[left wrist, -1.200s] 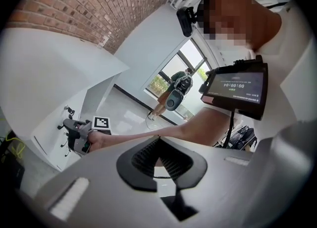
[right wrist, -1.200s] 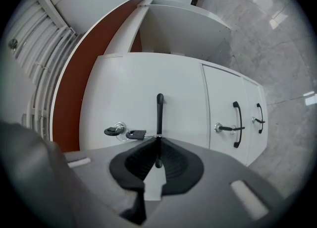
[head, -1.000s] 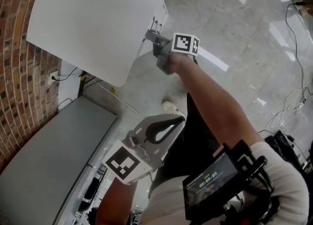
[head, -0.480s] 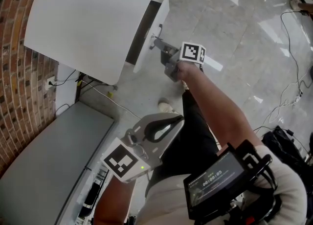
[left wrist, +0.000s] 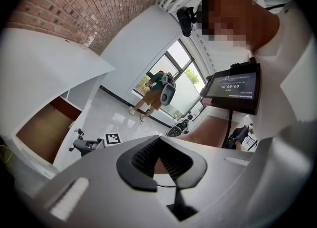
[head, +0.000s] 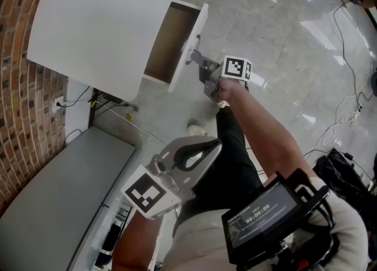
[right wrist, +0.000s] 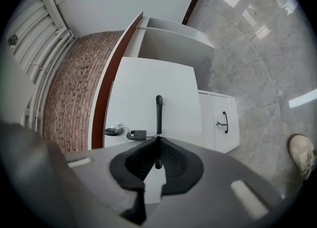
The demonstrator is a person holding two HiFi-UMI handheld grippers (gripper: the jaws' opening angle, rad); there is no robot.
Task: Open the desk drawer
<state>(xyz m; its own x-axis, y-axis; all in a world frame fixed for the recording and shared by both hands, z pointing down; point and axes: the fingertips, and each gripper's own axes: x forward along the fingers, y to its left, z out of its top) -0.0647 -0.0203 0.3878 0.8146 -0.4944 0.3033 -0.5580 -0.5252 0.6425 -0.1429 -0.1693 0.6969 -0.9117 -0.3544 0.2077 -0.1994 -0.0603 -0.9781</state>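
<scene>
The white desk fills the upper left of the head view. Its drawer stands pulled out, showing a brown inside behind the white front panel. My right gripper is shut on the drawer's black bar handle, which runs between the pads in the right gripper view. My left gripper is shut on nothing and held low near my body. From the left gripper view the open drawer shows at the left, with the right gripper at its front.
A padlock with keys hangs at the drawer front. A lower white drawer with a black handle stands beside it. A grey cabinet lies along the brick wall. Cables trail over the marble floor, and a person stands far off.
The drawer has slid out from nearly shut to well open, its brown inside now showing. My right gripper moved back with the handle. The left gripper stayed put.
</scene>
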